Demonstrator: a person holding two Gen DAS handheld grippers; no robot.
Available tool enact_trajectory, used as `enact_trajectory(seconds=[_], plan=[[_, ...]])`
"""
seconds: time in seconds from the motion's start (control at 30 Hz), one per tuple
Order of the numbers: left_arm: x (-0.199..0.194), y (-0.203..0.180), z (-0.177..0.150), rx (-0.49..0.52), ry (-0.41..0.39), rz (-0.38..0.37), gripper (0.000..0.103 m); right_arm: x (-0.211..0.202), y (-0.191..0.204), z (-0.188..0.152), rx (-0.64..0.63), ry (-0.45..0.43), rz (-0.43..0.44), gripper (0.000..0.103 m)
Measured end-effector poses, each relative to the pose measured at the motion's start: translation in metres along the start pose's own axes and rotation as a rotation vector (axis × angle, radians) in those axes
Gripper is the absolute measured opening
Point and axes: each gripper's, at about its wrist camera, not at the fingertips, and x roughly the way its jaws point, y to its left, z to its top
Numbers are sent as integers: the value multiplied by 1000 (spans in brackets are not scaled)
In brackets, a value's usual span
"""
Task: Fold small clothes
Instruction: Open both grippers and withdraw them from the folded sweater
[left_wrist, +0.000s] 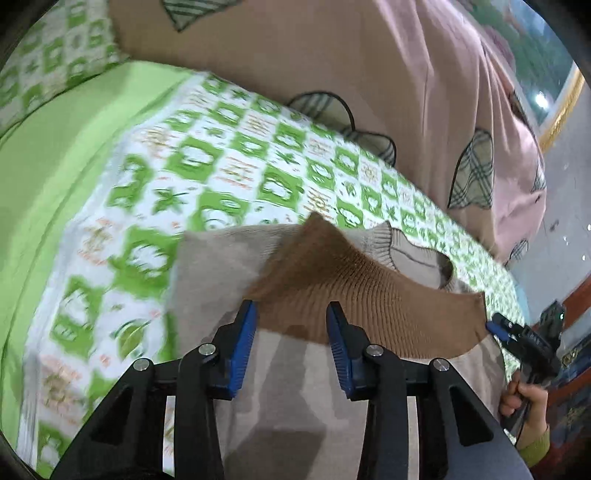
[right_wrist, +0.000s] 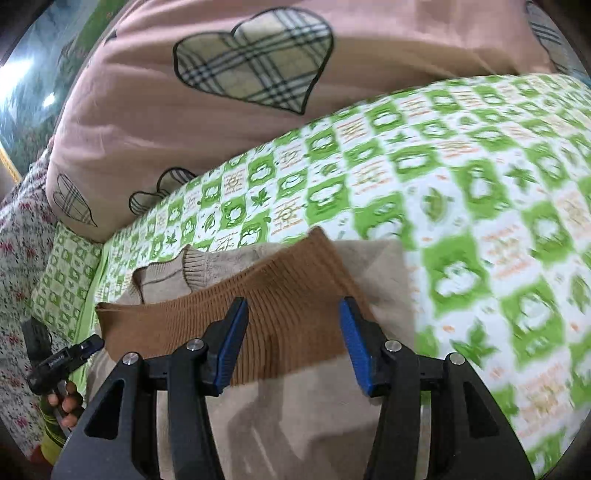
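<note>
Left wrist view: we saw the left claw wide open and holding nothing, poised over the brown ribbed hem of a small beige sweater lying on the green-checked bedsheet. The hem was turned up toward the collar. At the hem's far corner the right claw appeared; from here we could not tell whether it pinched the corner.

Right wrist view: our right claw was plainly open and empty above the same hem. The left claw showed at the other corner.

We judged the fold best finished by laying both hem corners down level and smoothing toward the collar.

Only the right view showed the large plaid heart on the pink quilt; only the left showed the plain green strip.
</note>
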Motion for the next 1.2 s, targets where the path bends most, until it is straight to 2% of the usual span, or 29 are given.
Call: enact_trajectory(seconds=[0.03,0.07,0.17,0.3,0.4,0.63,0.7,0.8,1.0,1.2], plan=[[-7,3,-4,8,-15,93,53,-8,-2,-3,7,-5,0,53],[-8,3,-4,6,-20,116,53,-17,-3,-6,11,-9,-7,53],[-33,16,-18,-73,-38,81,53,-42,-4,-22,23,-7,10,54],[-75,12,-48,-84,-76,51,53,-69,3,-52,27,-14,44,59],[-100,-4,-82,-98,-72,-9,56,-80,14,-77,12,-5,64,61],[-106,-41,-149,-110,23,-77,59,-94,30,-122,5,41,101,61],[-107,-47,-166,-109,41,-45,60,-97,34,-132,1,51,107,62],[-111,-51,-187,-129,44,-24,66,-100,40,-144,-6,67,114,62],[-110,-51,-206,-183,62,-31,67,-103,51,-164,-8,106,141,62],[-105,-45,-204,-230,51,-51,73,-103,60,-170,-19,117,155,62]])
